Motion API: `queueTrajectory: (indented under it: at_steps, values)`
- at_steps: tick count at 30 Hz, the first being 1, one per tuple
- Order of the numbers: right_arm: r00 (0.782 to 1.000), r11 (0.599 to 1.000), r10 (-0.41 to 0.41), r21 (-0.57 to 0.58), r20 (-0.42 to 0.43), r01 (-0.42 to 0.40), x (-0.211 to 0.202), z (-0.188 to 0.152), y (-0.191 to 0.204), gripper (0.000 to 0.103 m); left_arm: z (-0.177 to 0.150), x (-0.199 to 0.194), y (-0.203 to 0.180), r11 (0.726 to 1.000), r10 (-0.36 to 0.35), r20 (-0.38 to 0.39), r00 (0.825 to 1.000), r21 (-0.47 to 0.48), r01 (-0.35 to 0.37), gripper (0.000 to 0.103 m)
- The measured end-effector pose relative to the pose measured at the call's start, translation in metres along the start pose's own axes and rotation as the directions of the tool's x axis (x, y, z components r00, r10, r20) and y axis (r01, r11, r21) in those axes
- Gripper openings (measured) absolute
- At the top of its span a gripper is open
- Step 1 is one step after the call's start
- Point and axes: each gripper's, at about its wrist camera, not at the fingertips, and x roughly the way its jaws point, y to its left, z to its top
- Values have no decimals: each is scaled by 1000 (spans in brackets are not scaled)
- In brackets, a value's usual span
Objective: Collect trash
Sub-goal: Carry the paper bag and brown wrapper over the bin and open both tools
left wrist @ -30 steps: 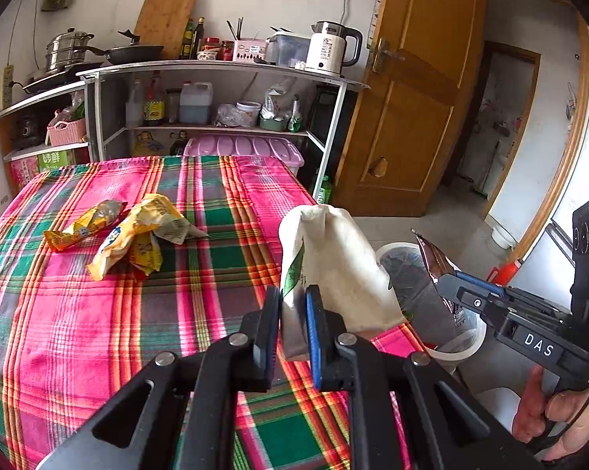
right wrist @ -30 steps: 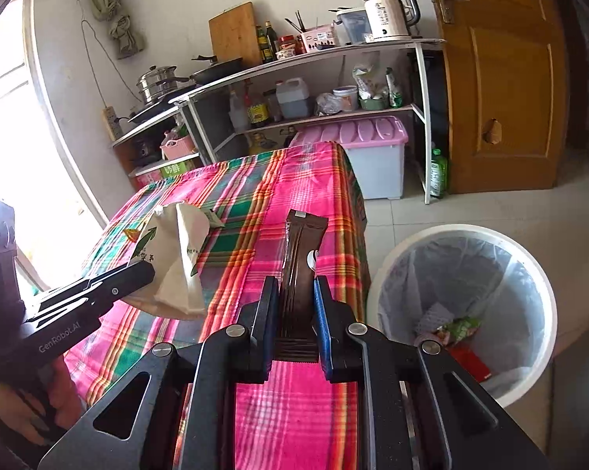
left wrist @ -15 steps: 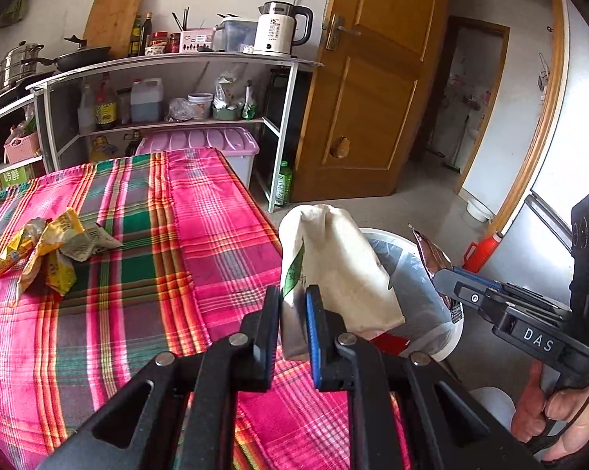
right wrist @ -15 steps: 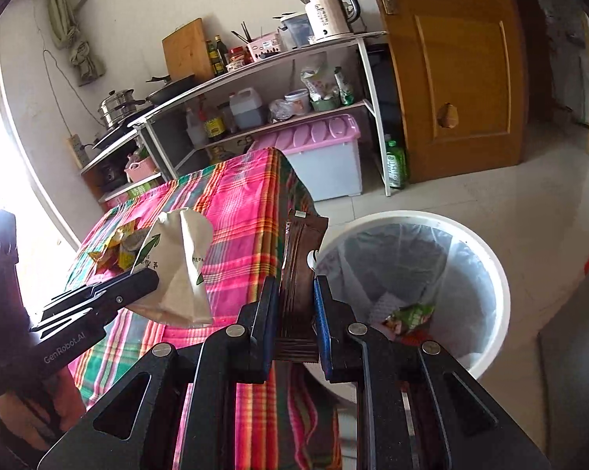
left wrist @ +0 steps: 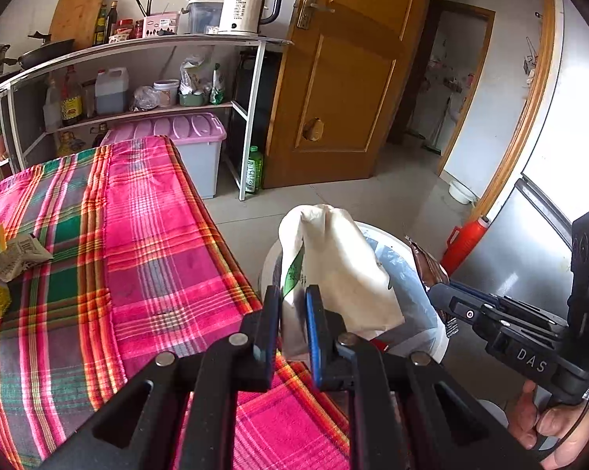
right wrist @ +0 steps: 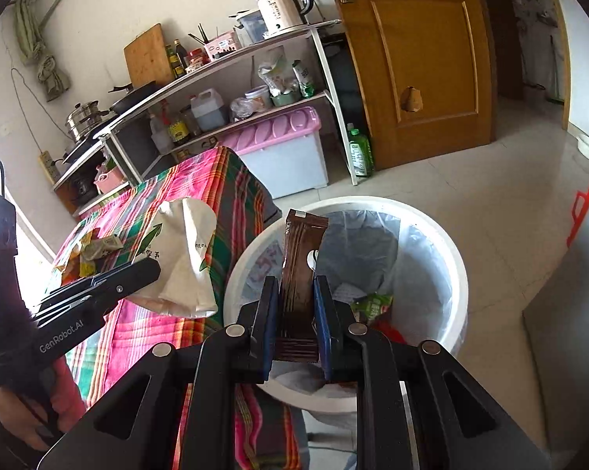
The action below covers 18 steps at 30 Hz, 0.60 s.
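A round white trash bin (right wrist: 431, 235) lined with a translucent plastic bag stands on the tiled floor just beside the corner of the table with the plaid cloth (left wrist: 138, 235); inside it lie a green wrapper (right wrist: 371, 305), something red and scraps of pale paper. Over the near rim of the bin, the right gripper (right wrist: 296, 313) is clenched on a flat brown sachet (right wrist: 302, 258), its ribbed lower edge pinched between the blue-padded jaws and its upper end standing upright above the bin's opening. To the left of the bin, above the table's edge, the left gripper (left wrist: 292, 321) is clamped on a crumpled cream paper bag (left wrist: 333, 266) with green print, held upright so that its puffed top rises over the bin's rim as seen from the left wrist camera. A hand (left wrist: 549, 427) grips the handle of the right tool at lower right in that view. Farther from the bin, on the cloth, lie crinkled yellow wrappers (right wrist: 93, 250). Beyond the bin stand a pink-lidded storage box (right wrist: 282, 149) and a green bottle (right wrist: 359, 152) under the metal shelving.
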Motion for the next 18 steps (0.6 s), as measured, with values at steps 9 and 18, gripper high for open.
queueTrajectory:
  at_steps: [9, 18]
  values:
    - [998, 998, -39, 52, -39, 41, 15, -2, -27, 19, -1, 34, -18, 999, -35, -72, 997, 8, 36, 14]
    - [995, 995, -58, 79, -87, 65, 30, -5, -39, 21, 0, 56, -28, 999, -44, -134, 990, 11, 46, 17]
